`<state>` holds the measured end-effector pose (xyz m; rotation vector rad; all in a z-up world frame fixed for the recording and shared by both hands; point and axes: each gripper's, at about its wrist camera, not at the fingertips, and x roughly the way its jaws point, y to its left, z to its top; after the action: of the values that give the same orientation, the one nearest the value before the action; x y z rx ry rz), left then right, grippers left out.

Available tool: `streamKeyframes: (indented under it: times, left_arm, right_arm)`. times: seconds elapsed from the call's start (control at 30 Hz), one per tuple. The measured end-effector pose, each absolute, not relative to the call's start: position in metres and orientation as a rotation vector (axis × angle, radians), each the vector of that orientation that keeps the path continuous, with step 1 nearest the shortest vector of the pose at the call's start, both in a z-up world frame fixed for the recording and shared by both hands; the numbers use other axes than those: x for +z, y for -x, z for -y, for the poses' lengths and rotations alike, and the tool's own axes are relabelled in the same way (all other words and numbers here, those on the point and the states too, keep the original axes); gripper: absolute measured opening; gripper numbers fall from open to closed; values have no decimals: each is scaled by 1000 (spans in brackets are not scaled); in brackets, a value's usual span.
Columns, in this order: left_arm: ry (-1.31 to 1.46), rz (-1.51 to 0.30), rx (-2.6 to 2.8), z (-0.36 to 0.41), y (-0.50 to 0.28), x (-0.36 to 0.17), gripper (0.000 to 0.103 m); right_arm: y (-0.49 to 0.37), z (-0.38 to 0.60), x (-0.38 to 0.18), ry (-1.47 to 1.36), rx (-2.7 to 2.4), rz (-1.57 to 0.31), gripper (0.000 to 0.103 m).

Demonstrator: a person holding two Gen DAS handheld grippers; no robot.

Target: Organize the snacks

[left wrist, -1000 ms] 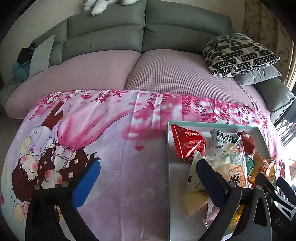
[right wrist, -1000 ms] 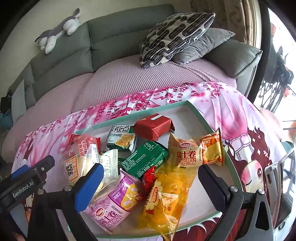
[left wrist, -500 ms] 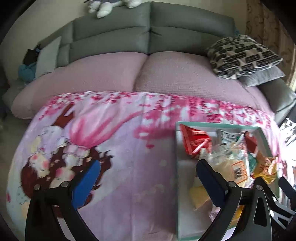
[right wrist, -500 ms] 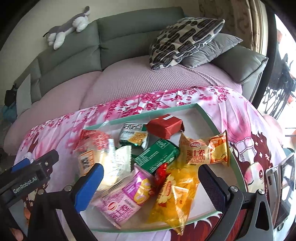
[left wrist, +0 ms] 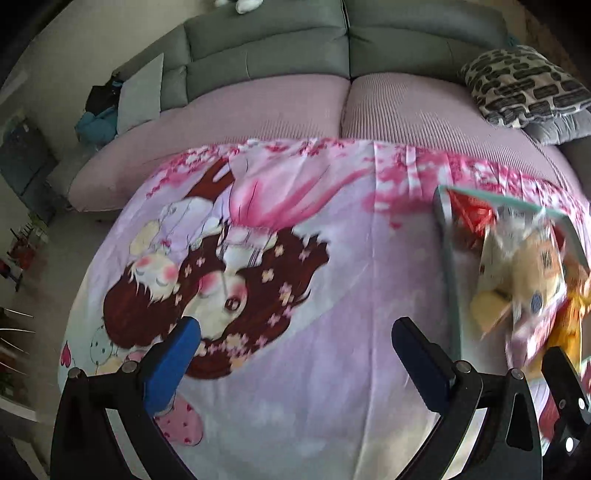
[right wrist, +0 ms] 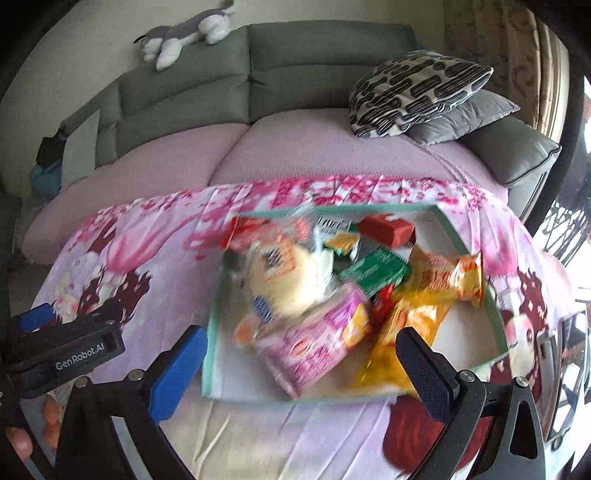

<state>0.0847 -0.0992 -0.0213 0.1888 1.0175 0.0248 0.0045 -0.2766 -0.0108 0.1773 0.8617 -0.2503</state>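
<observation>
A shallow tray (right wrist: 213,325) with a pale green rim lies on the pink cartoon-print cloth (left wrist: 295,302) and holds a heap of snack packets. Among them are a pink packet (right wrist: 314,347), a yellow bag (right wrist: 402,332), a green packet (right wrist: 373,271), a red box (right wrist: 388,229) and a clear bag of pale cakes (right wrist: 284,273). My right gripper (right wrist: 295,354) hangs open over the tray's near edge, nothing between its fingers. The left gripper (left wrist: 291,350) is open above bare cloth, left of the tray (left wrist: 448,280). The left gripper's body (right wrist: 62,350) shows at the right view's left edge.
A grey sofa with pink seat covers (left wrist: 258,110) stands behind the table. A black-and-white patterned cushion (right wrist: 417,88) lies on a grey one at the right. A plush toy (right wrist: 184,33) rests on the sofa back. Floor and clutter (left wrist: 22,240) lie to the left.
Both grippers have pulled back and to the left. The tray sits farther right in the left view and farther ahead in the right view. Both stay open and empty.
</observation>
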Motion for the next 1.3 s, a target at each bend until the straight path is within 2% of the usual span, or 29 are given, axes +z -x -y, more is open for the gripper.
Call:
streamKeyframes:
  times: [0.37,1.3]
  left_arm:
    - [-157,-1081,1,72,-60,-32,103]
    - [-143,-1124,9,69,-75,-44,103]
  right_arm:
    - [12,255,-29,-158,-227,-927,103]
    - [7,268,-36,-199,-234,-935,103]
